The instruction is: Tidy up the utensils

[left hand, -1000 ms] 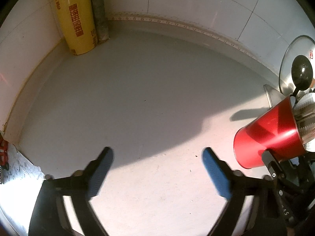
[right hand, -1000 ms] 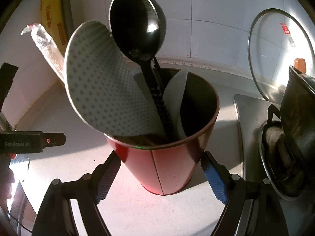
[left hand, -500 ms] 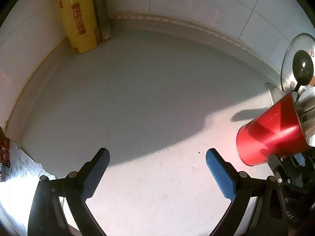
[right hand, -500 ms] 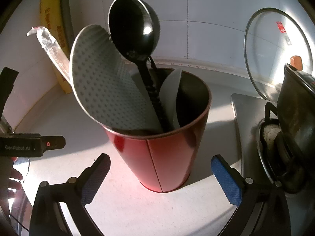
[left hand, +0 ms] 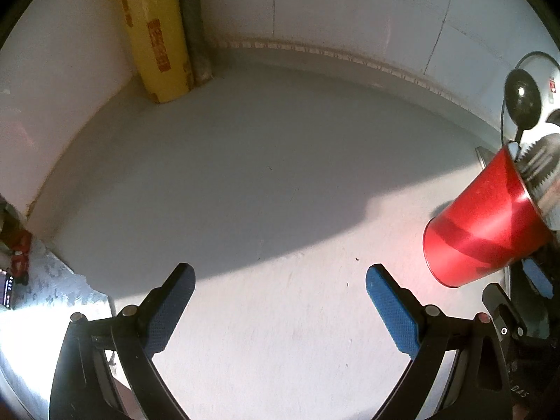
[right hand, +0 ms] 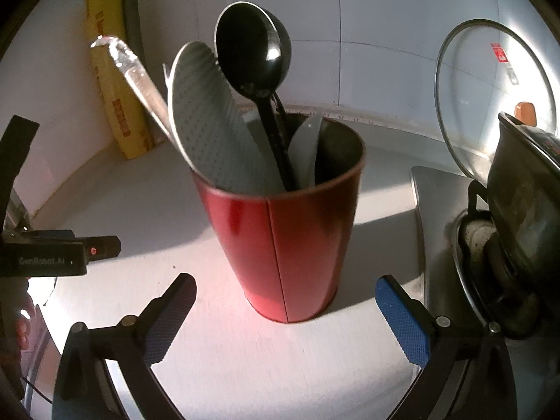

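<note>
Right tool (right hand: 285, 318) angled down, spread wide with nothing gripped — red utensil cup (right hand: 287, 241) stands mid-frame on the worktop (right hand: 217, 360). Left tool (left hand: 280, 309) also gapes wide over bare worktop, lower frame.

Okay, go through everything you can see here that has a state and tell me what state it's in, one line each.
right gripper: open, empty, short of the holder
left gripper: open, empty, over bare counter
red utensil holder: upright on the counter, holding utensils
black ladle: standing in the holder, bowl up
grey dotted paddle: in the holder, leaning left
glass lid: propped against the wall
</note>
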